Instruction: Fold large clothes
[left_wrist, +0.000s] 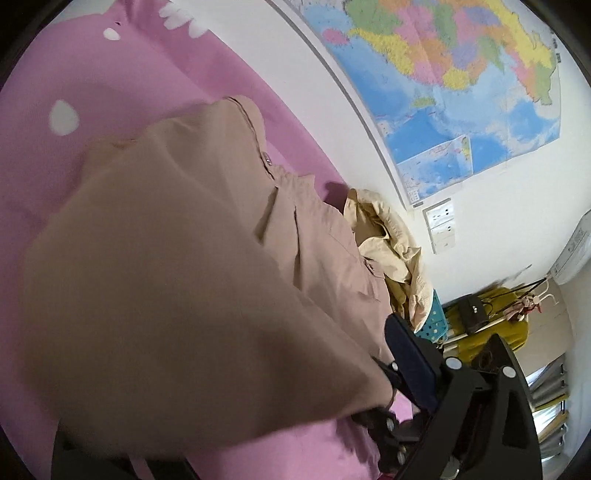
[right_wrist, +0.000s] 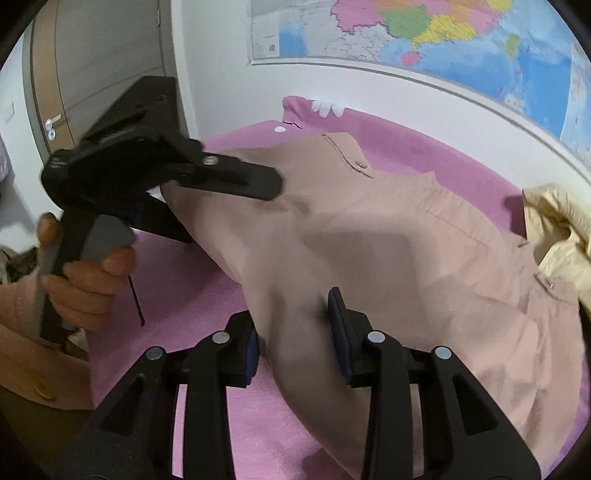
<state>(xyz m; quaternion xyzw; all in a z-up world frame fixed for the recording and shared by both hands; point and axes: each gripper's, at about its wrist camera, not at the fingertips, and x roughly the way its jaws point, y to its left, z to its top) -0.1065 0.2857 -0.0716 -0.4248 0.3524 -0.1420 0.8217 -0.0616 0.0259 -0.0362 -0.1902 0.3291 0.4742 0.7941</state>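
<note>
A large dusty-pink garment (right_wrist: 388, 229) with snap buttons lies spread over a bed covered in a pink sheet (right_wrist: 207, 295), reaching from the near edge toward the far wall, where a coloured map (right_wrist: 461, 33) hangs. At its right end, just beside it, sits a crumpled cream-yellow garment (right_wrist: 554, 236). The right hand-held gripper (right_wrist: 291, 332) is at the near edge with its jaws narrowed around a raised fold of the pink cloth; the blue pads (right_wrist: 338, 325) sit on either side of the bunched fabric and appear to pinch it. The left hand-held gripper (right_wrist: 207, 199), carried by a hand (right_wrist: 85, 284) in a pale pink sleeve, is at the garment's left end with its jaws spread wide; one finger lies over the cloth and the other under it, without pressing. In the left wrist view, loose pink fabric drapes over the near finger and hides most of it.
</note>
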